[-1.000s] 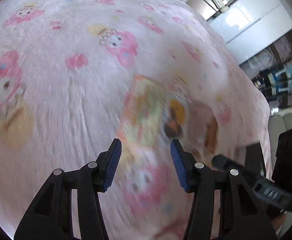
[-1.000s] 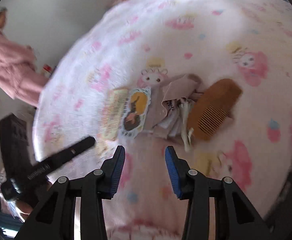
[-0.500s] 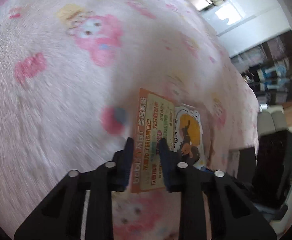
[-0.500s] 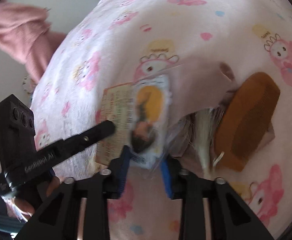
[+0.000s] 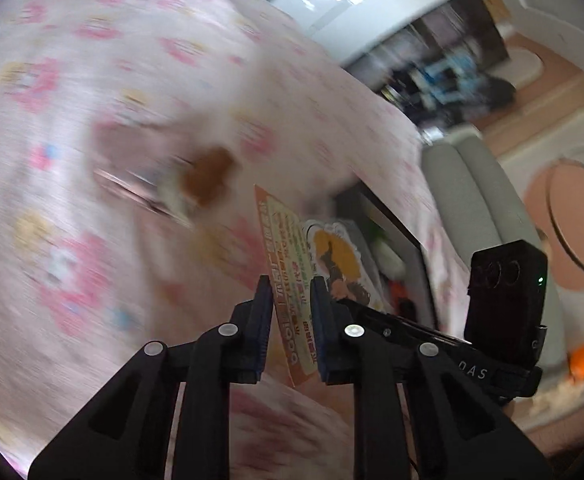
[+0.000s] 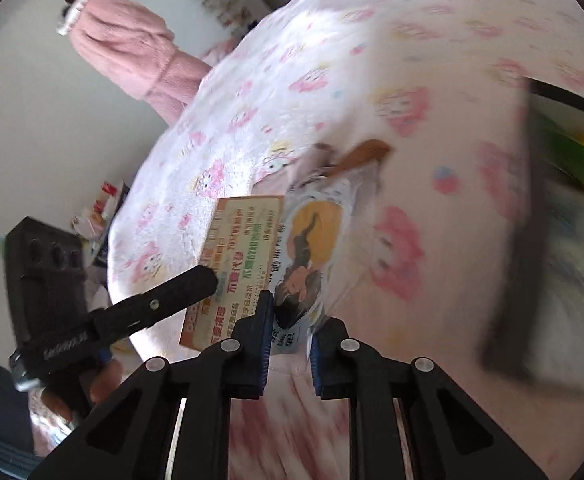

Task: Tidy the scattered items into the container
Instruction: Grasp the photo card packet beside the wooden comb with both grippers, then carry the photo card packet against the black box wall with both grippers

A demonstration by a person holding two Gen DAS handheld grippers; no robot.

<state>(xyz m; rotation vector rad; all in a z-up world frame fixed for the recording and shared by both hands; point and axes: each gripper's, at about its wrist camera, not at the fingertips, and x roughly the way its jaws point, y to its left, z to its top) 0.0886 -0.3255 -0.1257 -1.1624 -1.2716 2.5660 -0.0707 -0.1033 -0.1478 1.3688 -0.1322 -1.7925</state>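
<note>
My left gripper [image 5: 292,312] is shut on an orange-and-green packet [image 5: 289,264] and holds it above the pink bed cover. My right gripper [image 6: 289,326] is shut on a white sachet with an orange picture [image 6: 312,240], lifted beside the packet [image 6: 239,256]. The sachet also shows in the left wrist view [image 5: 338,260]. A dark-rimmed container [image 6: 532,216] with colourful contents lies at the right; its rim also shows in the left wrist view [image 5: 388,220]. A brown comb [image 5: 207,176] and a beige pouch stay blurred on the bed.
The bed has a pink cartoon-print cover [image 6: 372,60]. A person in a pink robe [image 6: 131,52] stands by the wall at the far left. A grey sofa [image 5: 476,188] and a dark shelf [image 5: 452,60] stand beyond the bed.
Both grippers closed on their items and lifted them off the bed. They have swung toward the container, which has come into view. The comb and pouch stay behind.
</note>
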